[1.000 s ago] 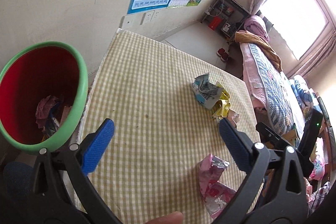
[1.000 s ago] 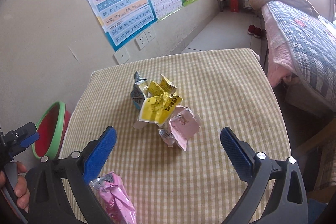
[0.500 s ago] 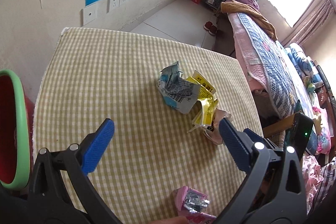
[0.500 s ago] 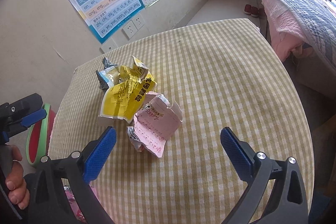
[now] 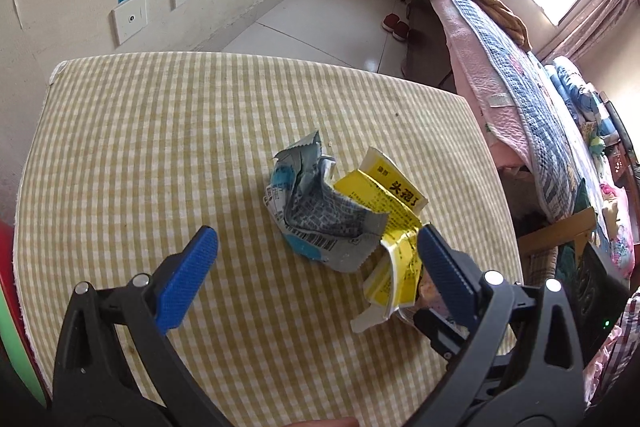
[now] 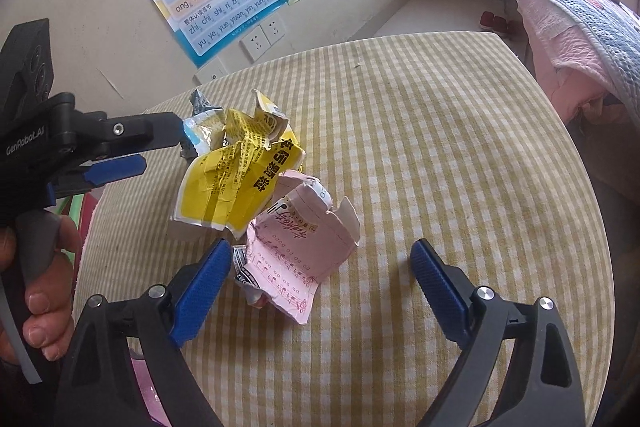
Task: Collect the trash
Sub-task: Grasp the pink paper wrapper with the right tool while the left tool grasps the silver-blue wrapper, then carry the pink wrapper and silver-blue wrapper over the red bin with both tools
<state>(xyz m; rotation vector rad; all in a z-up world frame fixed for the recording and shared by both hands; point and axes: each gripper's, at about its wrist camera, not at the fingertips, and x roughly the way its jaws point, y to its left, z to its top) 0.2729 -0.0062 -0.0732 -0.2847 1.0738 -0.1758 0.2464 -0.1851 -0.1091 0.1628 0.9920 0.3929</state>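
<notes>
A pile of trash lies mid-table: a crumpled grey-blue wrapper (image 5: 320, 219), a yellow wrapper (image 5: 396, 219) and a pink paper (image 6: 296, 247). My left gripper (image 5: 316, 263) is open and hovers just short of the grey-blue wrapper (image 6: 204, 135), with its right pad beside the yellow wrapper (image 6: 236, 183). In the right wrist view the left gripper (image 6: 160, 149) comes in from the left, held by a hand (image 6: 40, 267). My right gripper (image 6: 322, 283) is low over the table. Its jaws are closing with the pink paper between them, and the right pad is still clear of it.
A checked cloth covers the table (image 5: 160, 131). The red bin with a green rim (image 5: 8, 307) stands off the table's left side. A pink wrapper (image 6: 144, 387) lies near the front edge, behind my right gripper's left finger. A wall with sockets is beyond, and a bed to the right.
My left gripper has swung from the bin over to the pile, and the bin has slid to the frame's edge. My right gripper has sunk towards the pink paper and its jaws have narrowed.
</notes>
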